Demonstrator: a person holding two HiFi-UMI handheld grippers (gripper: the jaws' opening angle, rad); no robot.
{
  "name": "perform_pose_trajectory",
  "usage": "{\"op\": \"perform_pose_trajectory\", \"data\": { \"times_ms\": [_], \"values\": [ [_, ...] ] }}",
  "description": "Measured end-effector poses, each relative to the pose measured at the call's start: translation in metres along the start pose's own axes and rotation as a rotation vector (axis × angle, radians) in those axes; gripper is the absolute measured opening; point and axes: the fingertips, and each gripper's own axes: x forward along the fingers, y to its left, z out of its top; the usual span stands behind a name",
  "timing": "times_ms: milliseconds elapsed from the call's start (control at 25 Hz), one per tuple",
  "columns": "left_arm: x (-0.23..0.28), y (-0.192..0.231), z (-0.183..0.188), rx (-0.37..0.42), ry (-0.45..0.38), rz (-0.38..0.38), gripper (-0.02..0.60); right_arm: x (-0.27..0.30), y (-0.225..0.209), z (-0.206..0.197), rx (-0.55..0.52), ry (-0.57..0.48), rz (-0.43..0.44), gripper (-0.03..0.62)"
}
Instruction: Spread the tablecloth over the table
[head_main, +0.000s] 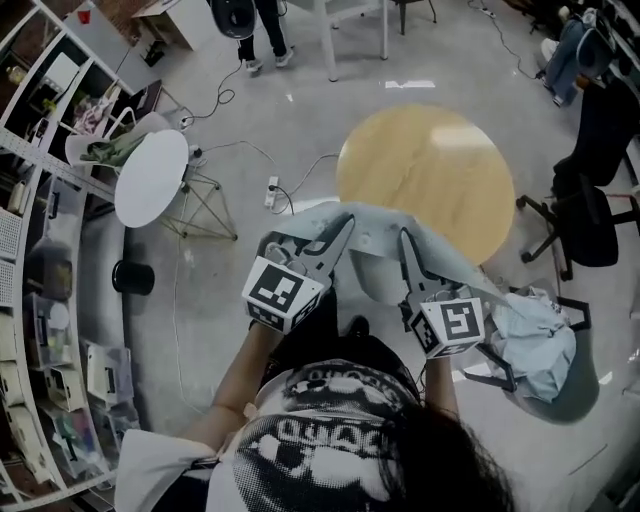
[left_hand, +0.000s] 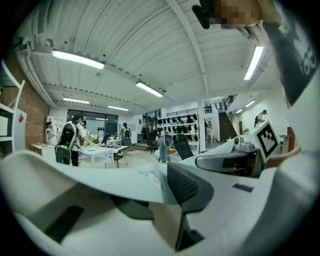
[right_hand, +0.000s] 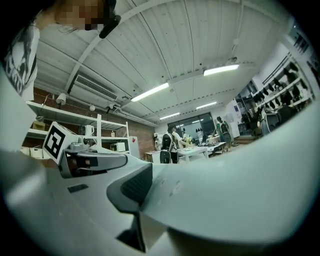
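We pinch the tablecloth (head_main: 372, 222) edge in left gripper (head_main: 340, 230) and right gripper (head_main: 407, 245) jaws, near the bare bench (head_main: 430, 165); nothing spread yet.

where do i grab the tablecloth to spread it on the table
Grip the tablecloth by its edge at two spots, from the person's side, as the left gripper and right gripper hold it. It is limp and bunched at the right, so an edge grip should let it trail over the round table.

Grey floor (head_main: 300, 130), wall shelving (head_main: 40, 330), white side table (head_main: 150, 178).
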Motion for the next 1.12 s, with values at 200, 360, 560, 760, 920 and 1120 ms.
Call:
{"op": "perform_pose_trajectory", "data": {
  "times_ms": [200, 360, 560, 760, 920, 1120],
  "values": [
    [0.045, 0.020, 0.040, 0.044, -0.024, -0.092, 0.086, 0.023, -0.029, 0.042, -0.032, -0.051, -0.067, 0.100],
    [0.090, 0.045, 0.069, 0.098, -0.055, -0.171, 0.086, 0.054, -0.057, 0.073, -0.083, -0.075, -0.133, 0.101],
    [0.150, 0.079, 0.114, 0.172, -0.133, -0.273, 0.087, 0.097, -0.096, 0.115, -0.116, -0.129, -0.205, 0.104],
    [0.213, 0.111, 0.150, 0.192, -0.202, -0.375, 0.087, 0.140, -0.140, 0.149, -0.126, -0.164, -0.294, 0.104],
    [0.266, 0.128, 0.159, 0.157, -0.206, -0.456, 0.087, 0.168, -0.179, 0.161, -0.153, -0.136, -0.369, 0.106],
    [0.332, 0.142, 0.162, 0.113, -0.192, -0.527, 0.087, 0.198, -0.230, 0.168, -0.170, -0.089, -0.439, 0.107]
  ]
}}
